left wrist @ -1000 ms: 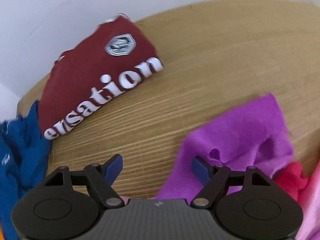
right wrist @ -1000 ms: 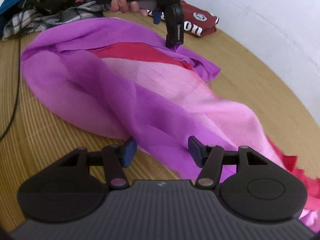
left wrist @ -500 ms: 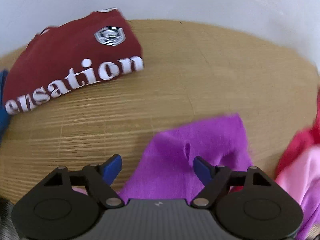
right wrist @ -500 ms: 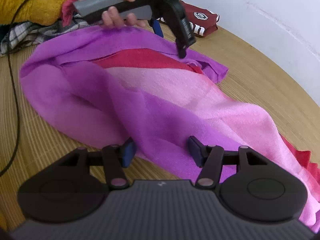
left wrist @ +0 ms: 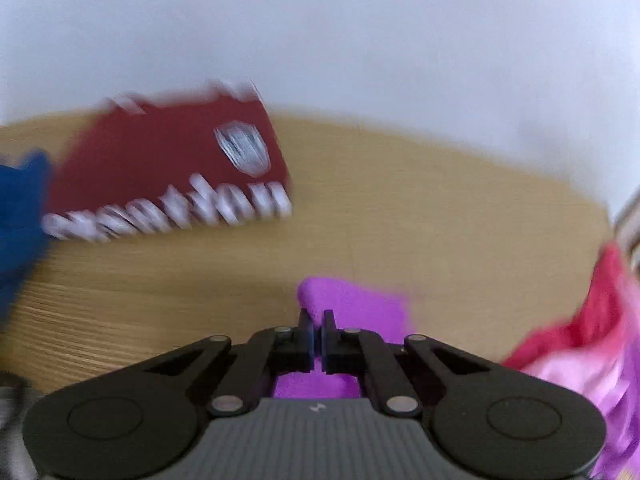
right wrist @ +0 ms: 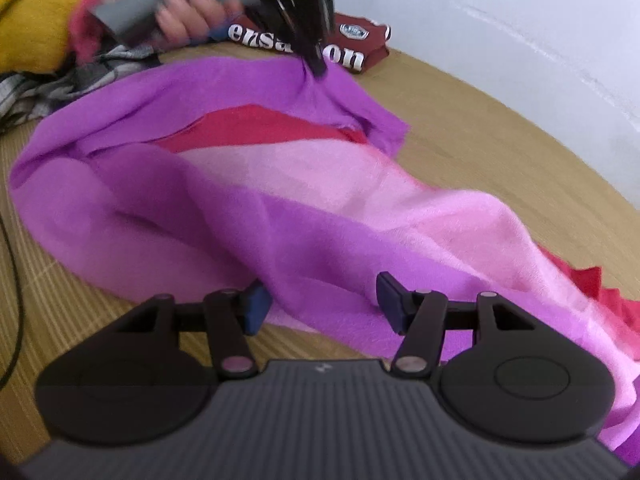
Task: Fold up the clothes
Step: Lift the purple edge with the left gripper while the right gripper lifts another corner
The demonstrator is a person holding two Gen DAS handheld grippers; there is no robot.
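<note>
Left wrist view: motion-blurred, lettering on the maroon shirt [left wrist: 168,168] illegible. Scarf [right wrist: 248,208], purple, pink and red, rumpled across the wooden table [right wrist: 500,128]. Left gripper [left wrist: 317,326] has just closed, clamped on its purple edge. Right gripper [right wrist: 320,300] jaws apart above the scarf's near end.

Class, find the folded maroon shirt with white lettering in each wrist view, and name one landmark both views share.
Left wrist: maroon shirt at upper left, blurred, on the wooden table.
Right wrist: maroon shirt at top centre, beyond the purple cloth.
Shared landmark: the purple cloth.
</note>
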